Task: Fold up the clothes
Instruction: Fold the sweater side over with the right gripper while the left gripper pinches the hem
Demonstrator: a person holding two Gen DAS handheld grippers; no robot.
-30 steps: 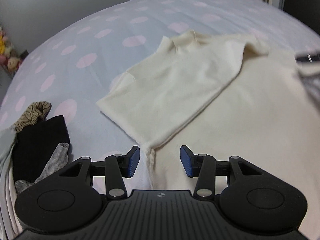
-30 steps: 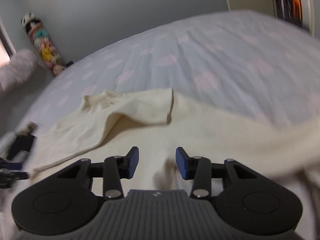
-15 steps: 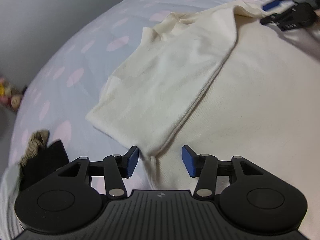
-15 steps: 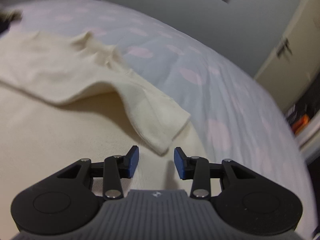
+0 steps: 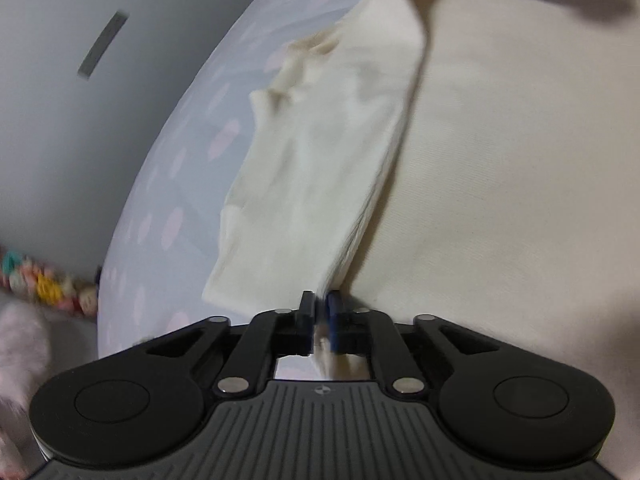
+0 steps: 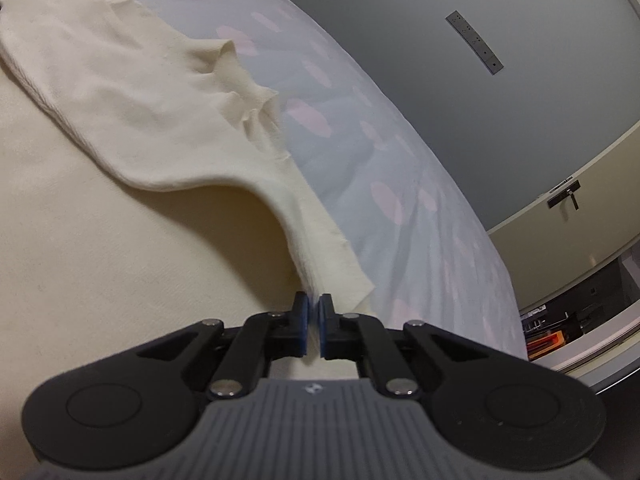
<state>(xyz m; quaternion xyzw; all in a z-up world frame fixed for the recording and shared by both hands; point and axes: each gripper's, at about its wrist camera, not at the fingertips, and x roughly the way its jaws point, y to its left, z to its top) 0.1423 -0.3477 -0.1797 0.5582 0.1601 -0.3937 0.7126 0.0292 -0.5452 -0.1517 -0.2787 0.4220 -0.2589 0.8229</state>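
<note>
Both jaws clamped on the cream top (image 5: 320, 168): left gripper (image 5: 319, 312) and right gripper (image 6: 313, 312) pinch thin edges. Risk: fabric slipping free, flap sagging crooked on bed (image 6: 400, 184).

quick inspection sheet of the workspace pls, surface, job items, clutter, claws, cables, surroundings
surface: bed with a pale blue cover with pink spots.
job's things: cream top spread on the bed, one side panel folded over the body; collar rumpled.
clutter: a colourful soft-toy item at the bed's far edge, blurred; something pale and fuzzy beside it, too blurred to name.
grippers: left claw shut on the folded panel's near corner; right claw shut on the panel's other end, by the sleeve.
cables: nothing seen.
surroundings: grey wall with a grey strip; cream door with a handle; dark shelving beyond.
</note>
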